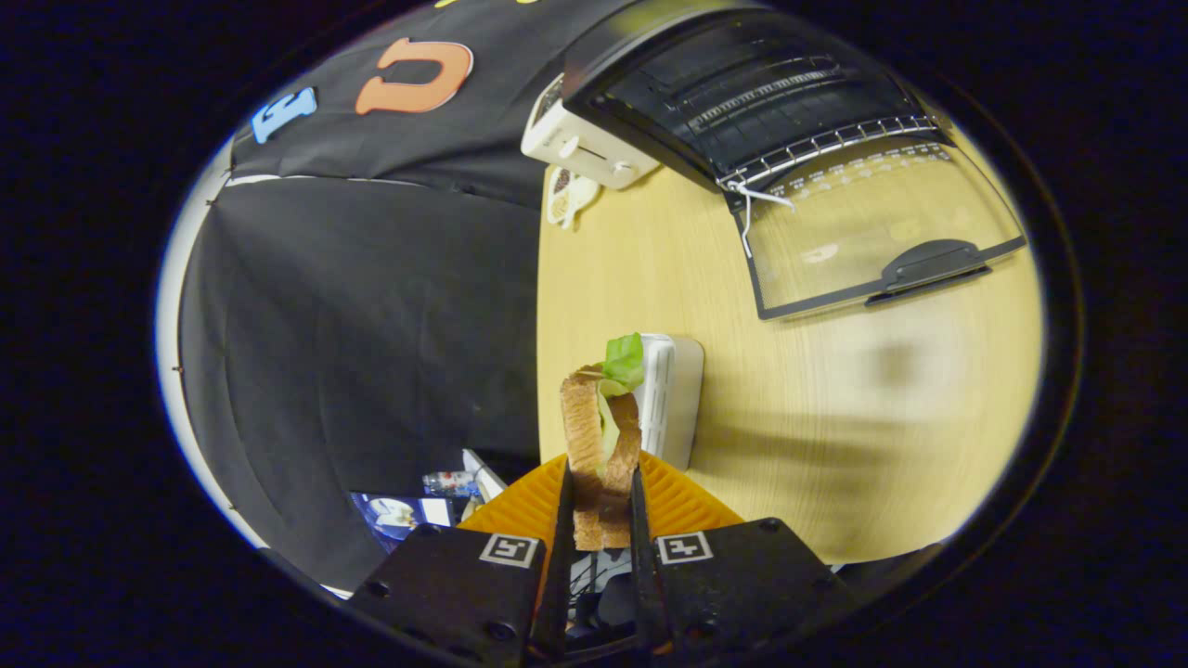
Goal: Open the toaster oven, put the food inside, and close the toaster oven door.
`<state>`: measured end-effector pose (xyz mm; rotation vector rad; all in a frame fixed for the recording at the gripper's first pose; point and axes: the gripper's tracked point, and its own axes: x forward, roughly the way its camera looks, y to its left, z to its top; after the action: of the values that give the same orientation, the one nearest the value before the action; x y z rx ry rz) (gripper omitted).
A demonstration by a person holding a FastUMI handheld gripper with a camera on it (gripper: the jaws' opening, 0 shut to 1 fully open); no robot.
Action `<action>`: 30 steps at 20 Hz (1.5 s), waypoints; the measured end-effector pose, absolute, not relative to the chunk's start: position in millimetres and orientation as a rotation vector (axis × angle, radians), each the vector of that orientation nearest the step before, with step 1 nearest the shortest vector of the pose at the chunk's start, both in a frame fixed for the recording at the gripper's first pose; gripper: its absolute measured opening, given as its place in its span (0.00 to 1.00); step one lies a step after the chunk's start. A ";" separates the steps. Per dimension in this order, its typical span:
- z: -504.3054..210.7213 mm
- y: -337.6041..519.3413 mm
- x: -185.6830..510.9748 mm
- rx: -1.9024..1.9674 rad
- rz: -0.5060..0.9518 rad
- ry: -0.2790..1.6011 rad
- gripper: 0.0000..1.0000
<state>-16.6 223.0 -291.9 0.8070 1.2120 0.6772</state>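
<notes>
- While the oven (742, 83) sits beyond with its door (882, 232) dropped open, the gripper (601, 520) pinches a sandwich (599, 436).
- White rack (673, 394) just behind it.

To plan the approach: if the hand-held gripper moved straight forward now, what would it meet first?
Probably the white holder, just beyond the sandwich that the hand-held gripper clamps; depth is unclear.
</notes>
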 end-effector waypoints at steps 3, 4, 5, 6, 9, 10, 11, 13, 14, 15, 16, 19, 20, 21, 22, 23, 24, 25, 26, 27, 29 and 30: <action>-262.4 171.7 -4.8 0.894 0.617 1.099 0.33; -257.7 153.4 1.7 0.921 0.580 1.059 0.33; -253.9 130.7 11.8 0.952 0.538 1.005 0.33; -251.4 112.0 18.8 0.972 0.506 0.967 0.33; -255.8 58.5 41.4 1.075 0.400 0.865 0.33; -259.5 48.2 50.9 1.114 0.376 0.830 0.33; -263.7 39.4 58.4 1.153 0.354 0.796 0.33; -278.9 30.0 83.4 1.230 0.318 0.734 0.33; -289.1 30.8 98.8 1.269 0.311 0.702 0.33; -295.5 31.1 112.9 1.307 0.304 0.661 0.33; -299.8 29.5 127.5 1.336 0.294 0.619 0.33; -308.5 26.3 167.3 1.404 0.259 0.510 0.33; -311.8 27.6 178.7 1.424 0.249 0.479 0.33; -315.1 30.1 190.4 1.441 0.241 0.455 0.33; -318.5 34.6 202.4 1.457 0.236 0.436 0.32; -321.3 39.5 213.3 1.473 0.231 0.419 0.32; -324.2 46.1 221.6 1.485 0.229 0.406 0.33; -325.5 50.0 231.2 1.499 0.220 0.389 0.33; -326.4 56.0 238.2 1.503 0.213 0.383 0.33; -331.0 60.2 244.6 1.492 0.203 0.389 0.33; -336.0 68.0 250.4 1.457 0.196 0.395 0.34; -335.7 70.4 250.0 1.445 0.199 0.401 0.35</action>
<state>250.0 70.4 -335.7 1.4450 0.4005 0.1991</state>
